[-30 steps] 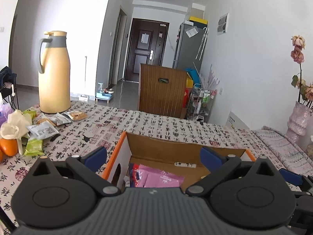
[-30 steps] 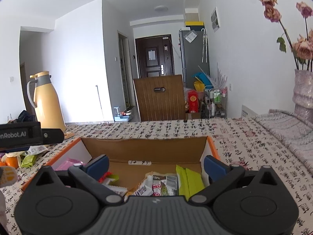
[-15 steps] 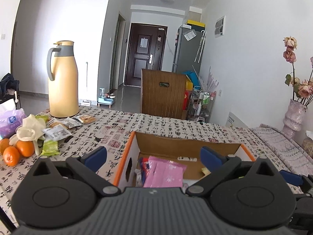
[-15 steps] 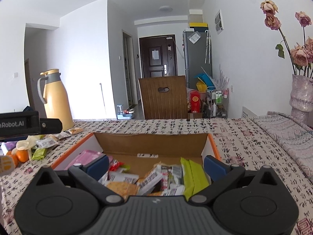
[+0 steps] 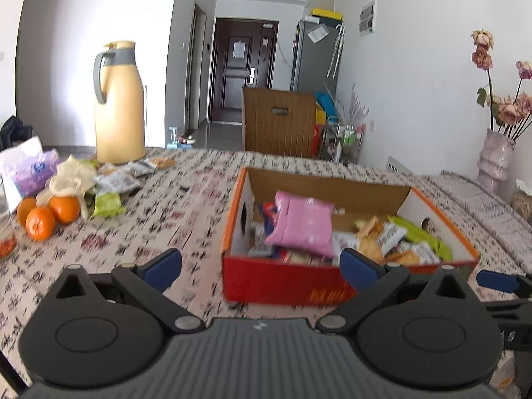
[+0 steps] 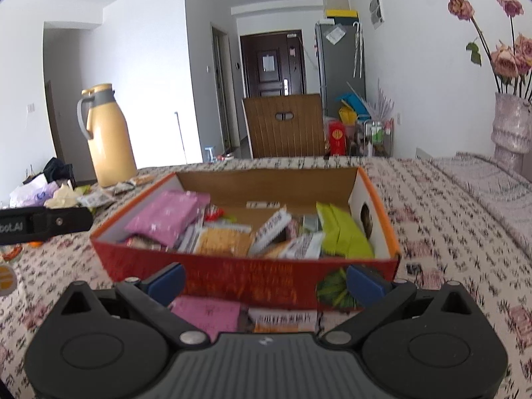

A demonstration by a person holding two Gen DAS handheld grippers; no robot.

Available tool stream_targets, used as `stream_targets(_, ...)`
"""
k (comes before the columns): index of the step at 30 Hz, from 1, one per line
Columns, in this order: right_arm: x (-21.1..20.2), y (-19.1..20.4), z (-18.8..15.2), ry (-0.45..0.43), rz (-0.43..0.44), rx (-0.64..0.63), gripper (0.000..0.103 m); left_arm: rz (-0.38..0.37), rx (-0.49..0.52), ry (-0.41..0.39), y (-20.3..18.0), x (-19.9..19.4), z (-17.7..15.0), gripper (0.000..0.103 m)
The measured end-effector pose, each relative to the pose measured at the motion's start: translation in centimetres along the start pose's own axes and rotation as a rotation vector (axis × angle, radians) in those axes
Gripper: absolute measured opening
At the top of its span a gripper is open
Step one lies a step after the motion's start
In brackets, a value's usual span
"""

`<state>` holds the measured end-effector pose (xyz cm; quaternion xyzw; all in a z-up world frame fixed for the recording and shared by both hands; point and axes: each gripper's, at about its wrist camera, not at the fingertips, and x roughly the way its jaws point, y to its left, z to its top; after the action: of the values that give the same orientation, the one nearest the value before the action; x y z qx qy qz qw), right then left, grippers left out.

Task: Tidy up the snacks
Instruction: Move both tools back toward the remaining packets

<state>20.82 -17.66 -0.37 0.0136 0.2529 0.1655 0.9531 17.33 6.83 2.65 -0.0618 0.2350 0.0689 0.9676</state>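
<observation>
Orange cardboard box [image 6: 252, 277] of snacks sits before the left gripper [image 5: 261, 266] and right gripper [image 6: 266, 281], both spread wide, holding nothing.

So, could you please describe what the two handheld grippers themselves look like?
Both look alike. The left gripper and right gripper each have a dark grey ribbed body, two black rounded lobes with circular recesses, black linkage arms on silver pivot pins, and blue finger pads. A small pale logo sits at the centre of each body. The right wrist view shows white lettering along the left gripper's side. No cables or sleeves show.
</observation>
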Motion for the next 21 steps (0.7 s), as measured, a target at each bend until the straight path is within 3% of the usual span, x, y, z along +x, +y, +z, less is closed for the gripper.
stream_targets(13,0.1,0.7,-2.3,0.073,0.006,-0.015,0.103,-0.010,-0.009,0.091,2.2,1.5,-3.9,0.103)
stream_targets(21,0.3,0.9,-2.8,0.098,-0.010,-0.013,0.103,-0.035,-0.037,0.097,2.7,2.1,-4.7,0.103)
